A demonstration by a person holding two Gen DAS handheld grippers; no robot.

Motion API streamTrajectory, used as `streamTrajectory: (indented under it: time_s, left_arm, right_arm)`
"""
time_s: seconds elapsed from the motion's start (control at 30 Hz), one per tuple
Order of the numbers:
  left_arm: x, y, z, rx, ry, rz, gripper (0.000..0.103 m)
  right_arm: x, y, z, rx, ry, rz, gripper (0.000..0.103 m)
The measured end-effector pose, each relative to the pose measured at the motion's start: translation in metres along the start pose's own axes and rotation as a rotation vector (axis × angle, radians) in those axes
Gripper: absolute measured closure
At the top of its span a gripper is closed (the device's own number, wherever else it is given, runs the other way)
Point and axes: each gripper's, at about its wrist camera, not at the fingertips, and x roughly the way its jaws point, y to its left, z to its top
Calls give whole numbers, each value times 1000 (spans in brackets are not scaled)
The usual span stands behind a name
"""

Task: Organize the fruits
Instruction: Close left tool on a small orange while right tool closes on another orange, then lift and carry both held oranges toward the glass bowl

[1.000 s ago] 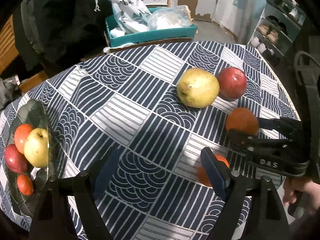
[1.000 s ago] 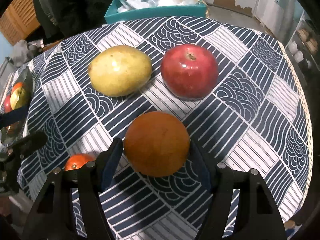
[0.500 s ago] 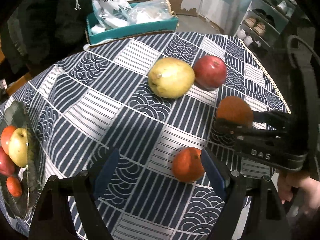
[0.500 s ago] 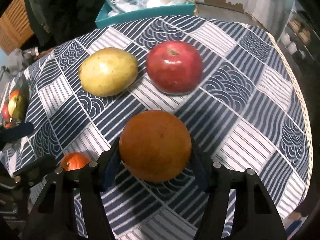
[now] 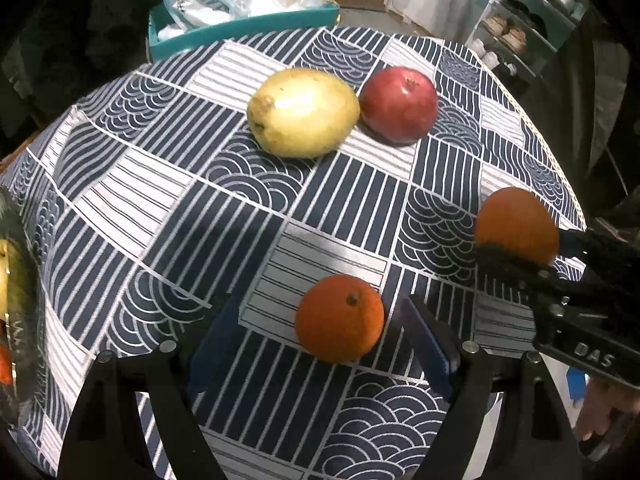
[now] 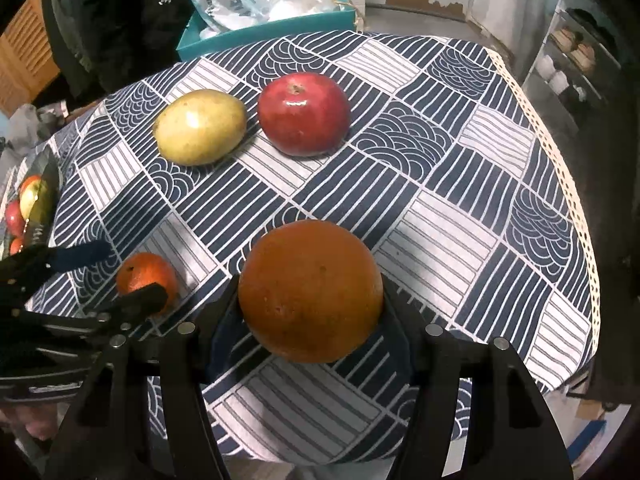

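While the right gripper pinches the big round orange, the left gripper hangs spread, straddling the small tangerine near the patterned tablecloth's front edge.

Round table w/ navy-white patterned cloth, yellow pear, red apple, small orange, fruit plate

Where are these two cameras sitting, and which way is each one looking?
Left wrist view: rides on the left hand-held gripper, looking steeply down at the table; its open fingers flank the small orange; a hand shows at right.
Right wrist view: rides on the right hand-held gripper, also looking down; its fingers are shut on the big orange.
Shared: both oranges, the yellow fruit, the red fruit, the teal box, and each other's gripper.
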Motion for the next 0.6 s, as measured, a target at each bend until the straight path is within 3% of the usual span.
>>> streamTrajectory:
  time_s: [0.1,0.3,0.4,0.6]
  left_arm:
    - [6,0,-2,-6,10,2,22]
    - [13,1,-2,1,25,-15,39]
    - [12,-1,-1,0,25,-61,57]
    - [7,-5,-1,32,9,-23,57]
  right_arm:
    - [-3,0,0,-2,-6,1,39]
    - [-5,3,-1,-7,-9,4,39]
    - [-5,4,-1,-11,-11,4,39]
    - [-6,6,0,-14,-15,7,39]
